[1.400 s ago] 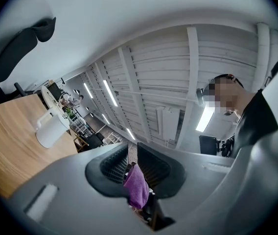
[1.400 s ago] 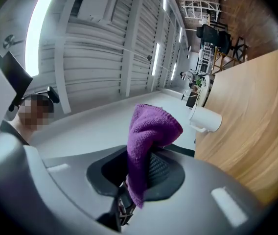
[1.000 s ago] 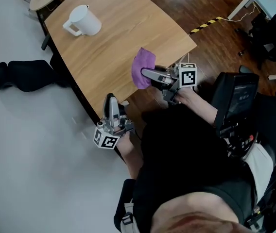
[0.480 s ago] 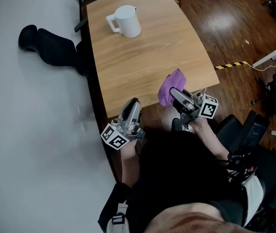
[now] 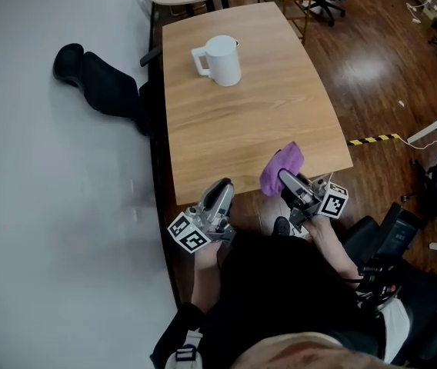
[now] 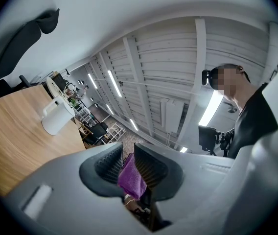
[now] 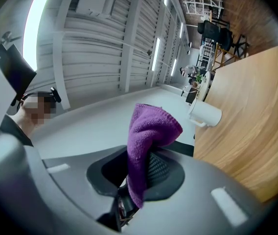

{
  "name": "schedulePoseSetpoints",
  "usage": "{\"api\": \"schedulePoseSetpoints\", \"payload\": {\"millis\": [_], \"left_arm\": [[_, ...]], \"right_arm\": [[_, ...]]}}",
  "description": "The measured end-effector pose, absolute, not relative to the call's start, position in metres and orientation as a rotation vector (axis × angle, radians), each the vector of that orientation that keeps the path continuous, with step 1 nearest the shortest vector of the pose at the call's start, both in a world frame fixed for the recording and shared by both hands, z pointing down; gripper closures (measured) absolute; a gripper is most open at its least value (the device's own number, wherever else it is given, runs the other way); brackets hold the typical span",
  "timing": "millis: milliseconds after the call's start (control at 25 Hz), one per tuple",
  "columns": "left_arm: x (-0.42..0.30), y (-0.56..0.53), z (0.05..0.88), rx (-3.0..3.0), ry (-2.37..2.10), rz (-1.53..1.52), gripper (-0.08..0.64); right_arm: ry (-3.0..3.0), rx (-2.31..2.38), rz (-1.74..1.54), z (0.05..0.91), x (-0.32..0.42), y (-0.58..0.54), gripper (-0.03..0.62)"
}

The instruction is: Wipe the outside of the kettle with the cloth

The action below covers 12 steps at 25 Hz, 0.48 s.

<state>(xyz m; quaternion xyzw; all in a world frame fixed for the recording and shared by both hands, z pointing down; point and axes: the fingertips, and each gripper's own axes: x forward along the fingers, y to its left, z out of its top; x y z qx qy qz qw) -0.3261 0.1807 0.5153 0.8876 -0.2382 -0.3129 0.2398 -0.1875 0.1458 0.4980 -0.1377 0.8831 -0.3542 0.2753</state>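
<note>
Two clenched grippers: right gripper pinches the cloth (purple, bunched), left gripper holds nothing.

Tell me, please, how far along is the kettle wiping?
Done: the purple cloth is clamped in the right gripper. In hand: both grippers are at the near edge of the table, the left gripper shut, with purple showing in its gap. Remaining: all the wiping; the white kettle stands at the far end, nothing touching it.
</note>
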Motion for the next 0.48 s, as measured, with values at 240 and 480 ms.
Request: {"api": "schedulePoseSetpoints", "payload": {"millis": [240, 480], "left_arm": [[-0.319, 0.181, 0.516, 2.431, -0.647, -0.839, 0.558], [-0.301, 0.187, 0.52, 2.431, -0.645, -0.823, 0.558]], "right_arm": [[2.311, -0.414, -1.054, 0.522, -0.175, 0.143, 0.535], [2.362, -0.358, -0.945, 0.501, -0.166, 0.153, 0.535]]}}
